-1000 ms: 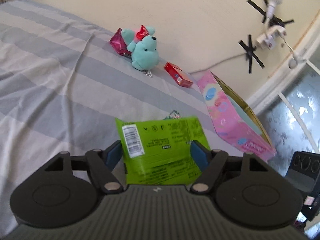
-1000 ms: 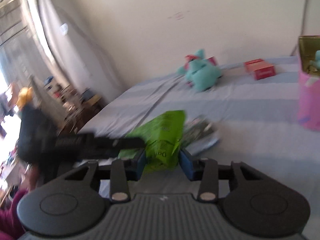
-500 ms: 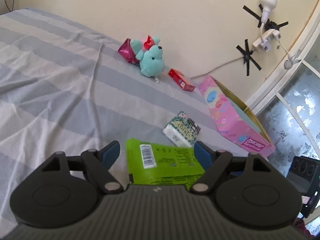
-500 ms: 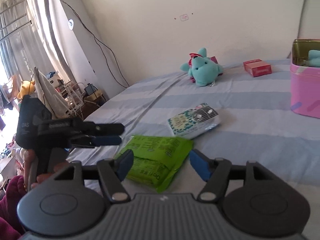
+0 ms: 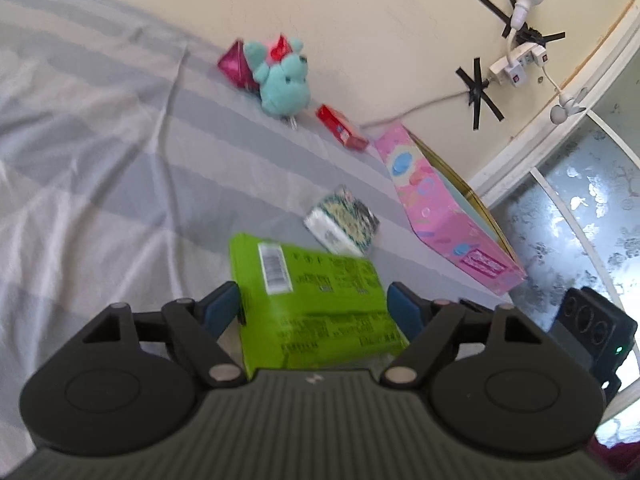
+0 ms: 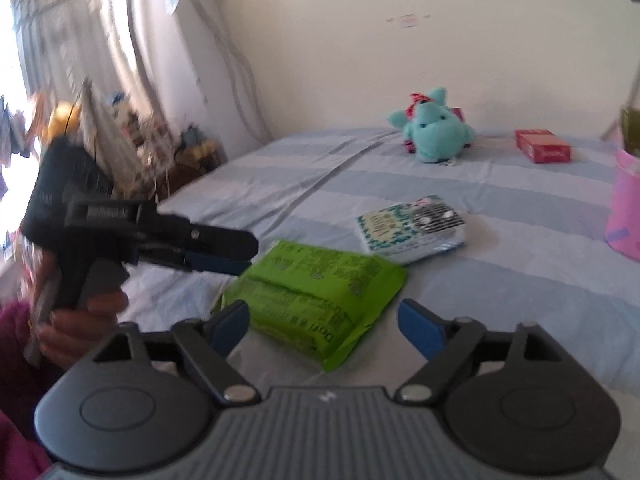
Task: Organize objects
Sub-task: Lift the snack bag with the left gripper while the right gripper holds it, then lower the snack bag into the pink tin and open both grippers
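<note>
A green packet (image 5: 316, 300) lies flat on the striped bed sheet (image 5: 100, 168); it also shows in the right wrist view (image 6: 316, 300). My left gripper (image 5: 314, 308) is open, its blue pads on either side of the packet's near end. My right gripper (image 6: 324, 320) is open just in front of the packet's other end. A white and green patterned packet (image 5: 342, 222) lies beyond it, also in the right wrist view (image 6: 412, 228). A pink box (image 5: 444, 216) stands open at the right.
A teal plush toy (image 5: 284, 80), a magenta packet (image 5: 234, 64) and a red box (image 5: 340, 126) lie by the far wall. The left gripper's body (image 6: 132, 236) shows in the right wrist view. A power strip (image 5: 516, 64) hangs on the wall.
Both grippers let go of the green packet, which dropped flat onto the sheet. The left gripper has since moved back in around it; the right has drawn back, open.
</note>
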Motion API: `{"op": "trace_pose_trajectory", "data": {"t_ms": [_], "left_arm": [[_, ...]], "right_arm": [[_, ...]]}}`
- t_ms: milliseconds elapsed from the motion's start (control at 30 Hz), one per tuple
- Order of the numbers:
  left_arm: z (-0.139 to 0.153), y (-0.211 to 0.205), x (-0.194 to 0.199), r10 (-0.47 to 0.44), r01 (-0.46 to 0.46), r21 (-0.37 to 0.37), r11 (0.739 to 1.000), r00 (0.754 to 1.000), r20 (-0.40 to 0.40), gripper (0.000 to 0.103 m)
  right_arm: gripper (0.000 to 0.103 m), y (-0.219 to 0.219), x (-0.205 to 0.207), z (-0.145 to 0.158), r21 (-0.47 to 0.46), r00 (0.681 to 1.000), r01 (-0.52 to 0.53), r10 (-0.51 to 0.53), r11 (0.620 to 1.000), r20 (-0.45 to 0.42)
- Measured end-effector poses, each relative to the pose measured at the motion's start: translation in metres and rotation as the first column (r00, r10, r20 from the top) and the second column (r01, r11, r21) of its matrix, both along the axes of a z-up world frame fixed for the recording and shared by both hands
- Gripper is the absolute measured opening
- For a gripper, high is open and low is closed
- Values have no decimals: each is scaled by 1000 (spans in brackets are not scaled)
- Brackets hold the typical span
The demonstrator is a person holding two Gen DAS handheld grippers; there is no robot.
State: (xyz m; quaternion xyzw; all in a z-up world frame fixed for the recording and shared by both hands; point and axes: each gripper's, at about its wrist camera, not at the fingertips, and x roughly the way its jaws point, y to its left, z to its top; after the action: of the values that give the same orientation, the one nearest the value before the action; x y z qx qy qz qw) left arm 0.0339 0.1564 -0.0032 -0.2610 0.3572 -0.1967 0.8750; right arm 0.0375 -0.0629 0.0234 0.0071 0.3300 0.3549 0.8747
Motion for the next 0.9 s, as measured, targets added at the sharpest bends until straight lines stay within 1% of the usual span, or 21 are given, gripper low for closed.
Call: {"op": "trace_pose_trajectory", "data": {"t_ms": [33,67,100,133,167,200,267,333,400,467,533,600,667,767,833,900], "left_arm": [[-1,-3,-1,4,-4,3,1000,1000,12,80],[-1,-8,-3,2,-3,27,1000,1000,24,75],[0,-13,-3,-3,2,54,999,1000,28,62],[0,-18,-3,-7,5,79,997,1000,28,60],[2,-22,-4,-9,6,100,995,999,35,60],[3,-25,-4,-11,7,116,993,999,37,59],[5,-28,-5,-8,3,131,991,999,40,59],[9,-29,-7,-14,9,113,994,999,47,59],[15,-30,-8,-18,12,100,995,998,59,59],[25,-36,-9,-23,14,105,994,997,79,59],[38,-45,-7,-34,20,125,992,993,110,60],[51,-58,0,-57,34,151,988,988,144,60],[61,-74,12,-89,60,173,983,982,166,60],[77,-106,38,-158,119,199,973,969,190,60],[85,-133,55,-207,162,217,963,956,209,60],[91,-163,72,-256,202,236,950,940,225,60]], "right_arm": [[86,7,2,-4,-31,1000,-11,10,999,-15],[85,12,0,-6,-50,1000,-12,12,999,8],[83,19,-5,-6,-85,999,-20,23,996,33],[78,27,-11,-4,-132,997,-14,23,991,72],[67,31,-15,-3,-165,995,-1,18,986,98],[59,32,-19,-2,-170,994,-2,21,986,107],[58,27,-24,2,-131,995,6,7,991,102],[58,19,-32,8,-107,993,17,-4,994,120],[58,12,-42,16,-93,988,29,-14,995,156],[58,8,-47,24,-93,979,44,-24,995,204],[58,2,-52,34,-86,967,67,-44,994,249],[58,-8,-50,43,-62,959,98,-78,993,272],[58,-24,-46,53,-34,949,143,-127,989,290],[58,-53,-43,67,-14,919,228,-210,974,333],[58,-77,-40,76,-5,895,288,-267,958,359],[58,-101,-35,83,6,874,339,-318,941,367]]}}
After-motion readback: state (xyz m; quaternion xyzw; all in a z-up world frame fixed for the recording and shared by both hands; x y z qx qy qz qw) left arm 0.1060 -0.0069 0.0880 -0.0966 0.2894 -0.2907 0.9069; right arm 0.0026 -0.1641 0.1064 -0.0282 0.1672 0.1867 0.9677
